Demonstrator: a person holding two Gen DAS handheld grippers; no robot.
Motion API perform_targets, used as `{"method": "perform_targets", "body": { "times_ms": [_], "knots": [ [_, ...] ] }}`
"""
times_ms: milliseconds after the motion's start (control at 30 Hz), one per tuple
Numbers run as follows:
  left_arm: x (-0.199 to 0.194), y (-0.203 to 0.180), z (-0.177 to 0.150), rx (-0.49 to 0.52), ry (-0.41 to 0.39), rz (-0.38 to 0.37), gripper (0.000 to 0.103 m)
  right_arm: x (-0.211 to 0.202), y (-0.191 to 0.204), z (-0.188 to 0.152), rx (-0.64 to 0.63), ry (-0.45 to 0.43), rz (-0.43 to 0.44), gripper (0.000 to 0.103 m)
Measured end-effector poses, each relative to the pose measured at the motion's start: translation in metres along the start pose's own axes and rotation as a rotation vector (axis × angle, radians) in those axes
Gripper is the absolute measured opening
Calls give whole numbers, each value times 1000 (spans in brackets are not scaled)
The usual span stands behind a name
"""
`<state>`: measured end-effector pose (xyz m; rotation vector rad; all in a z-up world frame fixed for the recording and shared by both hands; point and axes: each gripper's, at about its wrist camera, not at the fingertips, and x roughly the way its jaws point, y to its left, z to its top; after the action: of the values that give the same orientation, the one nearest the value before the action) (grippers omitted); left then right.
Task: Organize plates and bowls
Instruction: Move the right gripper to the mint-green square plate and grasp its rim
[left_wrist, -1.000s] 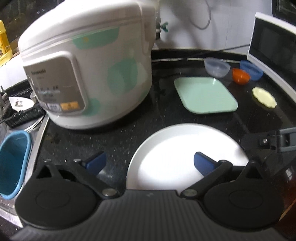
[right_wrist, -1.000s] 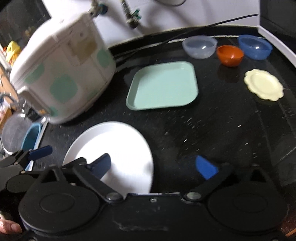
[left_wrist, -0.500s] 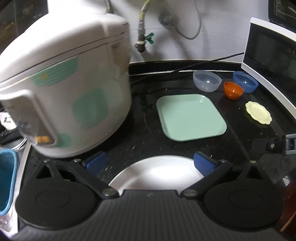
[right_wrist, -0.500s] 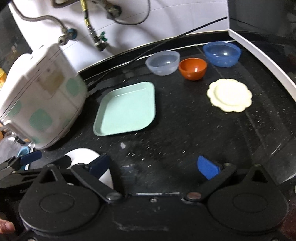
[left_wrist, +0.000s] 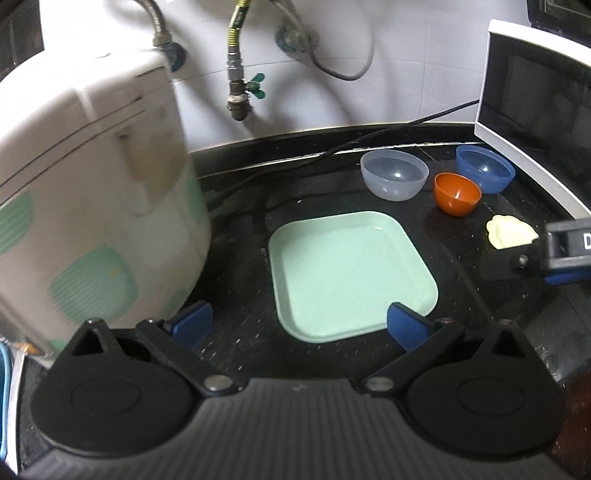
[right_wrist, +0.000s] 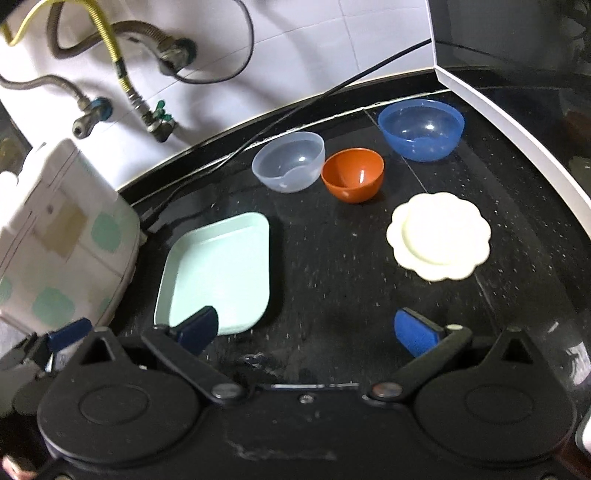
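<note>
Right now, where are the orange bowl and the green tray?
orange bowl (right_wrist: 352, 175), right wrist view, inside of the bowl.
green tray (left_wrist: 349, 273), left wrist view, flat middle.

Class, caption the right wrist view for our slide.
Open right gripper above a counter holding three bowls, a cream scalloped plate and a green square plate.

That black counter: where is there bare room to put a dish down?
Bare counter lies between the green tray and cream plate. The back is crowded: clear bowl, orange bowl and blue bowl sit close together.

Mint tray (right_wrist: 218, 269), orange bowl (right_wrist: 352, 175), perhaps cream scalloped plate (right_wrist: 439, 236)
</note>
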<state>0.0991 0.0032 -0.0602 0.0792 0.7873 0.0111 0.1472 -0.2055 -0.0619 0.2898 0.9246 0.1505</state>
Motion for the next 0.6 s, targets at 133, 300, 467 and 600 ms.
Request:
{"method": "perform_targets", "body": {
  "times_ms": [133,300,467,600],
  "knots": [
    [18,-2,9,-25,15,0,103,15,2,11,-6,0,11,103],
    [42,3,19,-78,42,-11,94,36,8,23,-31,7,26,93],
    [60,1,23,-86,58,-24,85,57,12,30,-56,32,37,79],
    [72,0,25,-84,73,-31,85,75,16,34,-57,65,48,70]
  ]
}}
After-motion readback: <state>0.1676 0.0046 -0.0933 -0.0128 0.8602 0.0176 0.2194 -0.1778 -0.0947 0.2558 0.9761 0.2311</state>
